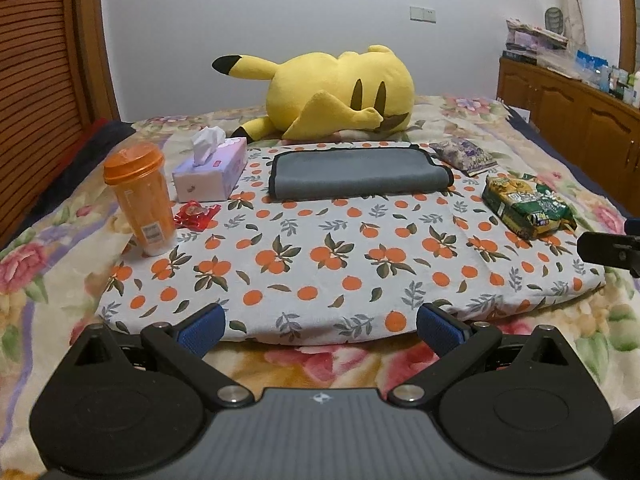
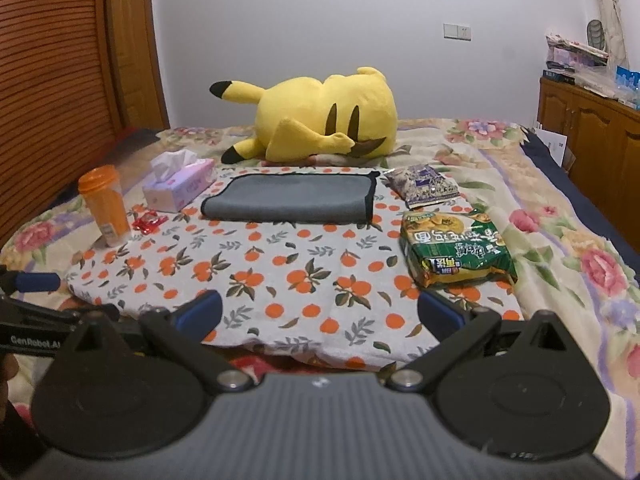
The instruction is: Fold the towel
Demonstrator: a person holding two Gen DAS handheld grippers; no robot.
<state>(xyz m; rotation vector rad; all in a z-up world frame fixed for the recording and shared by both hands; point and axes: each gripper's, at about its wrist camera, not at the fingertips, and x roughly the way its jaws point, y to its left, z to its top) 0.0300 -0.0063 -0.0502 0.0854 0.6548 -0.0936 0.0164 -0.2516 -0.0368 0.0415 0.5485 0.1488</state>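
Here the grey towel (image 1: 357, 173) lies folded into a flat rectangle with a dark edge binding, at the far side of an orange-print cloth (image 1: 320, 264) spread over a floral bedspread (image 1: 48, 280). Both grippers hang back at the near edge of that cloth, well apart from the towel. The left gripper (image 1: 320, 330) has its 2 blue-padded fingers (image 1: 202, 332) spread wide with nothing between them, and the right gripper (image 2: 320, 312) shows the same: its fingers (image 2: 200, 312) stand apart and hold nothing. In the left wrist view a dark part of the right gripper pokes in at the right edge; in the right wrist view a blue pad of the left gripper shows at the left edge.

Just behind the towel lies a yellow Pikachu plush (image 1: 340, 94) on its side, its black-tipped ear pointing left. Left of the towel sits a pale purple tissue box (image 1: 210, 174) with a tissue pulled up from the top. Near the box, toward the grippers, a small red wrapped snack (image 1: 196, 214) lies on the cloth, and beside it an orange lidded tumbler (image 1: 140, 200) stands upright. Right of the towel are 2 packets: a purple snack bag (image 1: 464, 156) near the towel's far right corner, and a green noodle packet (image 1: 528, 204) closer in. A wooden cabinet (image 1: 580, 120) with clutter on top runs along the right wall.
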